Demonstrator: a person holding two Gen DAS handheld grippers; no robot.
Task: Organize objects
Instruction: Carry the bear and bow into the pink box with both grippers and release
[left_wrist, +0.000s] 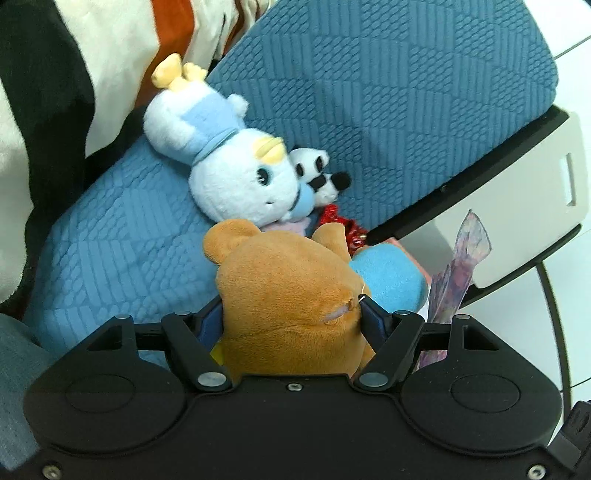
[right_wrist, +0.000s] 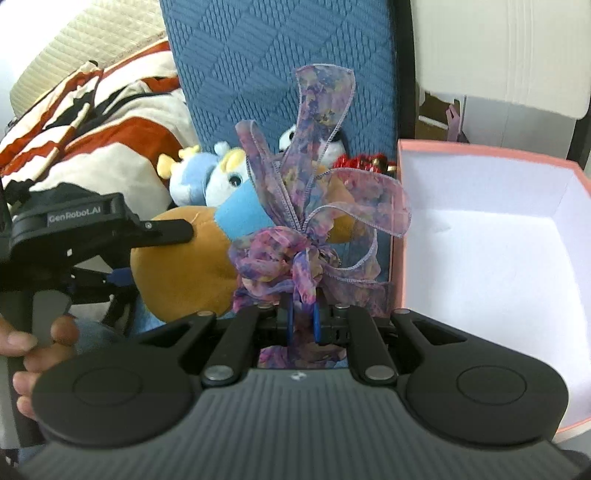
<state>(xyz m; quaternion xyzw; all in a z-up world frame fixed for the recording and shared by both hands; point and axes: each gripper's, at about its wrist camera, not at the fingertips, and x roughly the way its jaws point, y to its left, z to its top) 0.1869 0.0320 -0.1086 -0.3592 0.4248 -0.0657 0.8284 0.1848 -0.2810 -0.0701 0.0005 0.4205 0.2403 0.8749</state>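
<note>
Left wrist view: the left gripper (left_wrist: 291, 314) is clamped on a brown plush bear (left_wrist: 288, 291), its jaws pressed into the plush on both sides. Beyond the bear, a pale blue plush duck (left_wrist: 229, 162) lies head-down on the blue quilted cushion (left_wrist: 369, 92), with a small black-and-white plush (left_wrist: 317, 170) just beside it and something red and shiny (left_wrist: 343, 221) below that. At the right edge a strip of purple floral ribbon (left_wrist: 465, 266) shows.

Right wrist view: at left a hand (right_wrist: 33, 347) holds the left gripper's handle, the bear carried ahead of it. In the centre, the right gripper (right_wrist: 303, 317) is closed tight on the purple floral ribbon, pinching its knotted base so the loops stand up. At right an open pink box (right_wrist: 402, 221) with a white interior stands next to the cushion, apparently empty.

Judgement: the step in hand is the carry, with both items gripped and held clear of the cushion. The next move calls for bringing each over the box opening in turn, lowering inside the walls, then releasing. The ribbon's loose tails may snag on the rim. The duck and small plush remain to be collected.
</note>
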